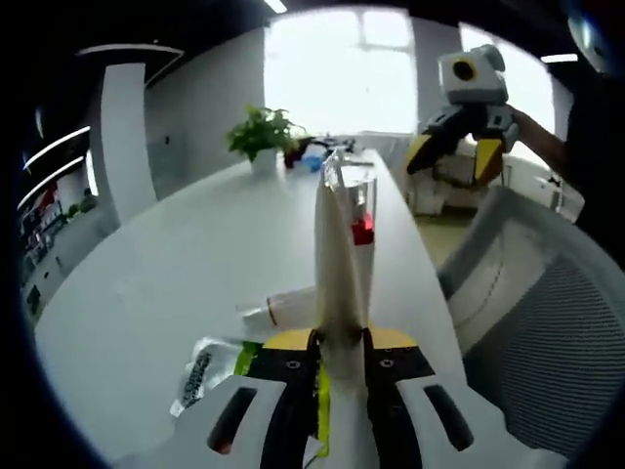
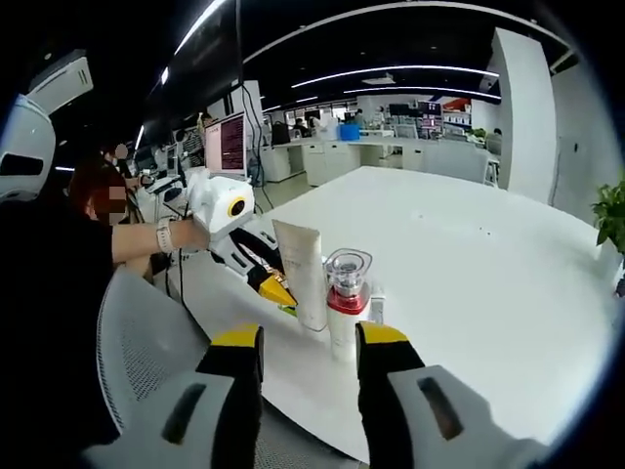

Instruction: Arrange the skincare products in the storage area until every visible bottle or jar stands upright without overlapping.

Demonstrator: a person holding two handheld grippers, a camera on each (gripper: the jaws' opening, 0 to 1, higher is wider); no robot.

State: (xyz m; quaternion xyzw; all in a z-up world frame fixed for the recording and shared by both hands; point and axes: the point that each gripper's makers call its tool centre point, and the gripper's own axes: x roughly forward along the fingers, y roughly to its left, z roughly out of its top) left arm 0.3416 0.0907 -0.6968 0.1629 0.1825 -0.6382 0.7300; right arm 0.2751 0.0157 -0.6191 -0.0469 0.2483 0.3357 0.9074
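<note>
The broad white oval desk (image 2: 469, 234) carries the skincare things near its edge, beside a grey mesh office chair (image 1: 547, 313). The left gripper (image 1: 342, 366) is clamped on the base of a tall cream squeeze tube (image 1: 337, 264), holding it upright; in the right gripper view that tube (image 2: 301, 274) stands at the desk's edge. Just beside it stands a clear bottle with a red band and faceted clear cap (image 2: 348, 293). The right gripper (image 2: 308, 342) hovers off the desk with jaws apart, holding nothing. A small white tube (image 1: 283, 310) and a crinkled clear packet (image 1: 200, 371) lie flat near the left gripper.

The tube looks narrow-footed: released crooked, it could tip into the bottle or fall off the edge. Sweeping the lying pieces could also topple it.
</note>
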